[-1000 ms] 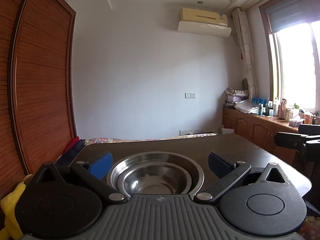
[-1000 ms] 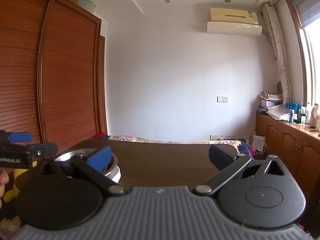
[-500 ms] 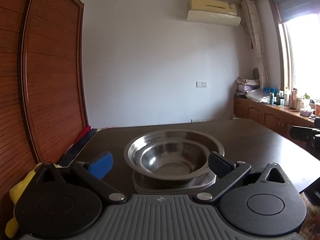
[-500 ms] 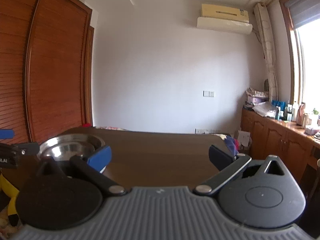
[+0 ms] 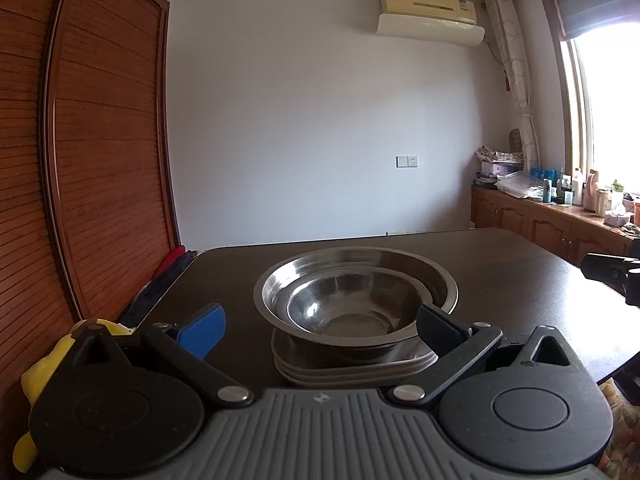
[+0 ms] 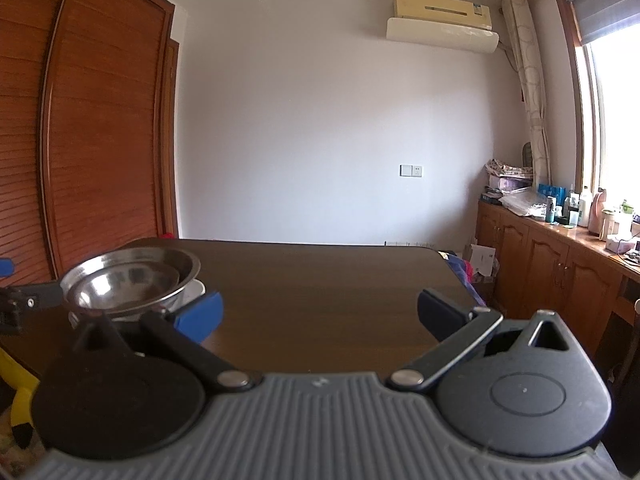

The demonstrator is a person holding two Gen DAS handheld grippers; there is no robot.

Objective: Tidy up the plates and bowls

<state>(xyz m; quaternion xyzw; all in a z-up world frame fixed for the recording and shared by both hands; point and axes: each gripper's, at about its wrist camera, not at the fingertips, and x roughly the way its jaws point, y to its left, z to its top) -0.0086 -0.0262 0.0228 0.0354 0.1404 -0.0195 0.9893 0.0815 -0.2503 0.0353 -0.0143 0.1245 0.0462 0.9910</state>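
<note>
Shiny silver steel bowls (image 5: 356,300) on a dark brown table (image 5: 500,276), and left of that table a reddish-brown slatted wardrobe (image 5: 108,152). Cream air conditioner (image 5: 430,14) above it, plain white wall (image 5: 320,120), ring-patterned pale curtain (image 5: 518,80), yellow plush toy (image 5: 36,376).

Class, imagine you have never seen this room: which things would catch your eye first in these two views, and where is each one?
First, the nested steel bowls stacked on a pile of plates, on the dark table straight ahead of the open left gripper. Next, the bright window on the right, and the air conditioner high on the white wall. The right gripper, also open, faces bare tabletop.
</note>
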